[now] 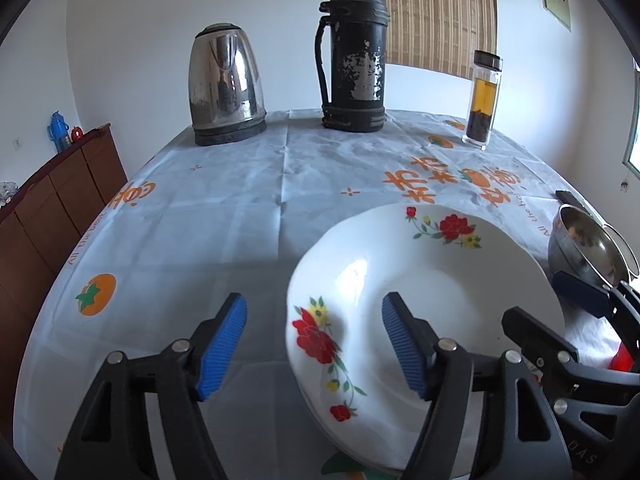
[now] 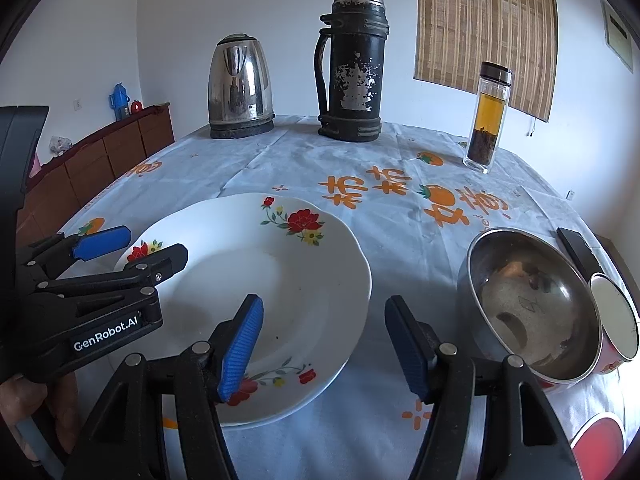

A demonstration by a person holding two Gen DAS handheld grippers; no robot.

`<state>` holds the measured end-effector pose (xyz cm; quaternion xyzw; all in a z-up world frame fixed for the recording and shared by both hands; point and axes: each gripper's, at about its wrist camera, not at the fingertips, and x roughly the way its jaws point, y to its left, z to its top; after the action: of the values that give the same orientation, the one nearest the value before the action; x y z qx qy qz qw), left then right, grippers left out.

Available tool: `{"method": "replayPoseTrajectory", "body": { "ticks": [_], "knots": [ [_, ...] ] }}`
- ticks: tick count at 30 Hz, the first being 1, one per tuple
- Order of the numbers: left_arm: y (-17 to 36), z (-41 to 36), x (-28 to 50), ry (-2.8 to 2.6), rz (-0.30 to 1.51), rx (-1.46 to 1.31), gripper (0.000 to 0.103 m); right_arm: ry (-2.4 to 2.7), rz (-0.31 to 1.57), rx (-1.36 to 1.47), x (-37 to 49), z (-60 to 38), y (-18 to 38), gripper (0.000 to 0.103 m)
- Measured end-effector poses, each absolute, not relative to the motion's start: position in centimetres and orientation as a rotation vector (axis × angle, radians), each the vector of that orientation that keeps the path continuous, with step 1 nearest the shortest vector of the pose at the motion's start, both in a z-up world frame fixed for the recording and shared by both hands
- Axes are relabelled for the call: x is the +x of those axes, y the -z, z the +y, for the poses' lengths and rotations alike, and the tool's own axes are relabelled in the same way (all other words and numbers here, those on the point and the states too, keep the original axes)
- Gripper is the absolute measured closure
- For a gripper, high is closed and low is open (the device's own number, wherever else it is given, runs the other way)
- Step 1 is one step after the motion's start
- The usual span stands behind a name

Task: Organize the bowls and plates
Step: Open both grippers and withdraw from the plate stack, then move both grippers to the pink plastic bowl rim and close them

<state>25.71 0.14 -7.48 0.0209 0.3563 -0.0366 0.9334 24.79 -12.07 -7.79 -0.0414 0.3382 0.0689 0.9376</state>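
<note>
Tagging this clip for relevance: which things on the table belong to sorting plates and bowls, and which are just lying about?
Job:
floral plate
steel bowl
red bowl

Lying about:
kettle
black flask
tea bottle
dark flat object, unclear what

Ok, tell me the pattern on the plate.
White plate with red and yellow flowers on its rim, clearest in the right wrist view.

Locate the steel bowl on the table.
In the right wrist view the steel bowl sits on the tablecloth at the right, between the flowered plate and a red-sided bowl touching its far side.
</note>
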Motion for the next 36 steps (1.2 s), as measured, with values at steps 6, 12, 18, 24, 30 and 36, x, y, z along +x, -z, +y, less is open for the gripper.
{"method": "replayPoseTrajectory", "body": {
  "ticks": [6,12,18,24,30,36],
  "knots": [
    [7.3,0.2,25.6,0.073,0.718,0.035,0.029,-0.14,0.614,-0.057,23.9,-12.2,6.9,0.038],
    [5.0,0.4,23.8,0.063,0.644,0.012,0.029,-0.165,0.491,-0.052,19.9,-12.4,3.9,0.038],
    [2.0,-1.9,21.1,0.095,0.565,0.036,0.029,-0.15,0.424,-0.05,16.1,-15.1,1.7,0.038],
    [1.0,-7.7,18.3,0.243,0.56,0.079,0.029,-0.09,0.42,-0.062,12.7,-19.6,0.6,0.041],
    [1.2,-13.3,16.1,0.357,0.582,0.131,0.029,-0.002,0.451,-0.056,10.3,-24.6,0.8,0.041],
    [2.2,-16.7,14.6,0.429,0.62,0.147,0.029,0.065,0.499,-0.031,8.8,-28.8,2.2,0.052]
  ]
}}
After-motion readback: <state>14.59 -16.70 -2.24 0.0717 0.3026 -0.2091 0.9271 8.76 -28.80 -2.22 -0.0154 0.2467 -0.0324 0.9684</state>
